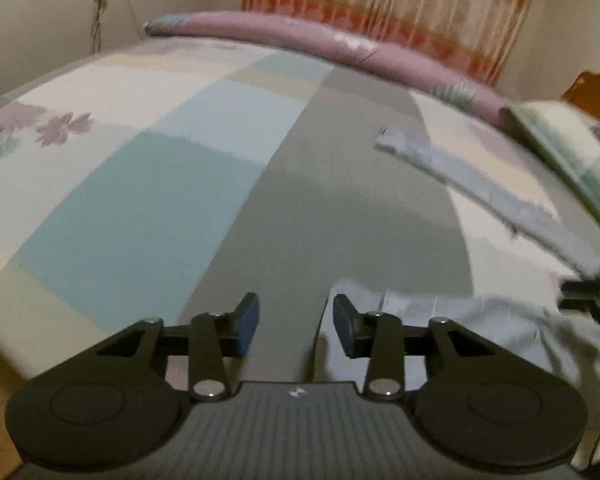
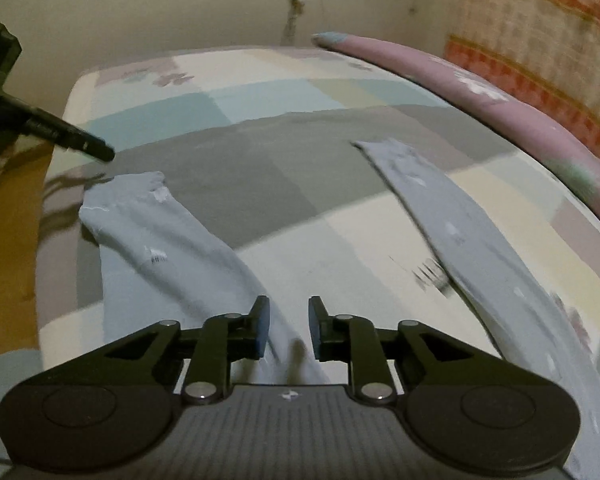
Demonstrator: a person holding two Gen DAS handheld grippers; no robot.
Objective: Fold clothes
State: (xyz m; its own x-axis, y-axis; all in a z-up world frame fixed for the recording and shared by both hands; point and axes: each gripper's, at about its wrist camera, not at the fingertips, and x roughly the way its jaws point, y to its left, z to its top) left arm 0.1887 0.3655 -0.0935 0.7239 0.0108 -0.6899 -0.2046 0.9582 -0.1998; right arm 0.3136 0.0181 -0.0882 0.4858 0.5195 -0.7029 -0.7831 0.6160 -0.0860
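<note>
A pair of light blue-grey trousers lies spread on the bed, its two legs apart in a V. In the right wrist view one leg (image 2: pixel 160 240) runs to the left and the other leg (image 2: pixel 464 236) to the right. My right gripper (image 2: pixel 289 328) hovers over the near end of the left leg, open, with cloth below the gap and untouched by the pads. My left gripper (image 1: pixel 296 324) is open over the grey stripe of the bedsheet, just left of the trouser edge (image 1: pixel 440 320), holding nothing. One of its fingers (image 2: pixel 80 142) shows at the upper left of the right wrist view.
The bed has a pastel patchwork sheet (image 1: pixel 140 184). A rolled pink quilt (image 1: pixel 340 46) lies along its far side, with a curtain (image 1: pixel 400 0) behind. A folded green-and-white cover (image 1: pixel 568 148) sits at the right. The bed's left edge drops to a brown floor (image 2: pixel 16 208).
</note>
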